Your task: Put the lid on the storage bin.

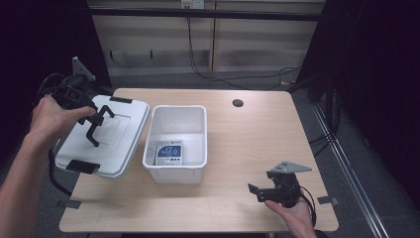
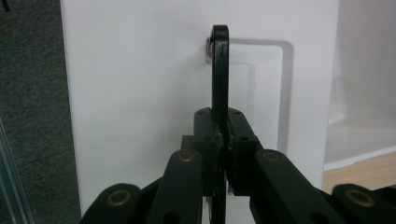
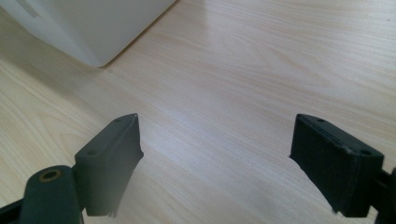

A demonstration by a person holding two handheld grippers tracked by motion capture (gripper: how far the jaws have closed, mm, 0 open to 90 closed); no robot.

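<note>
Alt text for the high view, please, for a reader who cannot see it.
The left gripper is shut on the black handle of a white lid, which lies beside an open white bin on a wooden table. A small printed box lies inside the bin; the right gripper rests open near the table's front edge.

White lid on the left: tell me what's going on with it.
A person's left tool is shut on the black handle of the white lid, which sits off the open white bin beside it. A small printed box lies inside the bin. The right tool is open over the bare table.
</note>
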